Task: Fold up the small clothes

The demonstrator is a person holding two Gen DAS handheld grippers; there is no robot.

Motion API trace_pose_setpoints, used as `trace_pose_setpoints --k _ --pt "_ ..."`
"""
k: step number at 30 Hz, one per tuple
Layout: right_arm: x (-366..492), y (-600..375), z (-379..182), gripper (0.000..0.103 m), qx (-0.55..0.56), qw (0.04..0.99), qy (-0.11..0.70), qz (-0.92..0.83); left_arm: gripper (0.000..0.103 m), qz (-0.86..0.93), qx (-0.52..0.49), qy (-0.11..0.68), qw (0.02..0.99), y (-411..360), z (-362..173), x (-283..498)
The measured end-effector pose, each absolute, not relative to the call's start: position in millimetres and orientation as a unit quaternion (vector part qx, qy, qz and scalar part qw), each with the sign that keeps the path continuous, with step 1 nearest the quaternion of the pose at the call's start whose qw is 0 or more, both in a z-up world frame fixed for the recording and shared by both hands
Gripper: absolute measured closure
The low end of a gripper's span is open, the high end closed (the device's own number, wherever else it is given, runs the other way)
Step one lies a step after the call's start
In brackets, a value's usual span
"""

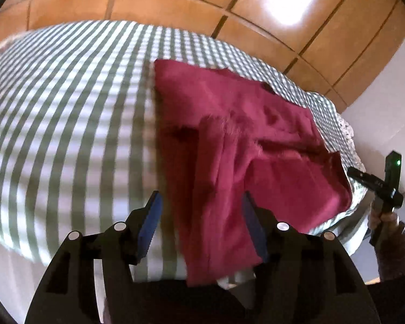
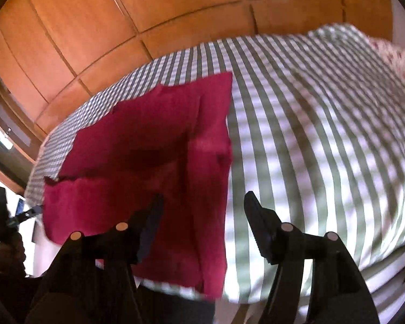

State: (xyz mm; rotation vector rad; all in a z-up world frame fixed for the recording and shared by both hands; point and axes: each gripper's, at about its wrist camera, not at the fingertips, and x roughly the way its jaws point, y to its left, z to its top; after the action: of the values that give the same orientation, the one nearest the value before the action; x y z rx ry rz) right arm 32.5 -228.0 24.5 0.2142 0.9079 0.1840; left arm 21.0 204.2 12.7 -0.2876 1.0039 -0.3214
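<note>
Claw states first: left claw (image 1: 201, 225) stood part open at the bottom centre of its view, blue pads clear of the cloth, nothing between them but air above the red garment (image 1: 245, 140); right claw (image 2: 202, 226) likewise part open and empty at the bottom centre of its own view. Red garment lay on the bed (image 1: 67, 102), over the green-and-white checked cover, in the centre-right of the left view and centre-left of the right view, reaching to the near bed edge. It seemed already doubled once: a layer edge ran across its middle, and a long crease ran toward the near hem. The second claw showed at the right edge of the left view, held by a hand (image 1: 383, 216), well apart from the cloth. Wooden wardrobe doors (image 2: 94, 27) filled the upper frame. Judgement: a fold looked just set down, both claws free above it. Next move would likely call for both claws to pinch the near edge or corners and carry them over, keeping the layers aligned; the fabric looked soft and liable to slip.
</note>
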Motion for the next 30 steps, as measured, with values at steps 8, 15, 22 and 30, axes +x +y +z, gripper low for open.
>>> trace_pose_setpoints --k 8,15,22,30 --pt "62 -208 4 0.083 0.028 0.877 0.472 0.081 0.094 -0.165 -0.102 0.483 0.854 177 -4 51" --pt "34 -212 52 0.095 0.046 0.899 0.426 0.092 0.096 -0.182 -0.117 0.429 0.877 194 32 32" --pt "68 -218 90 0.096 0.106 0.915 0.377 0.099 0.096 -0.173 -0.138 0.377 0.899 210 61 56" --pt "148 -221 74 0.096 0.129 0.915 0.377 0.059 0.096 -0.133 -0.148 0.363 0.91 220 57 122"
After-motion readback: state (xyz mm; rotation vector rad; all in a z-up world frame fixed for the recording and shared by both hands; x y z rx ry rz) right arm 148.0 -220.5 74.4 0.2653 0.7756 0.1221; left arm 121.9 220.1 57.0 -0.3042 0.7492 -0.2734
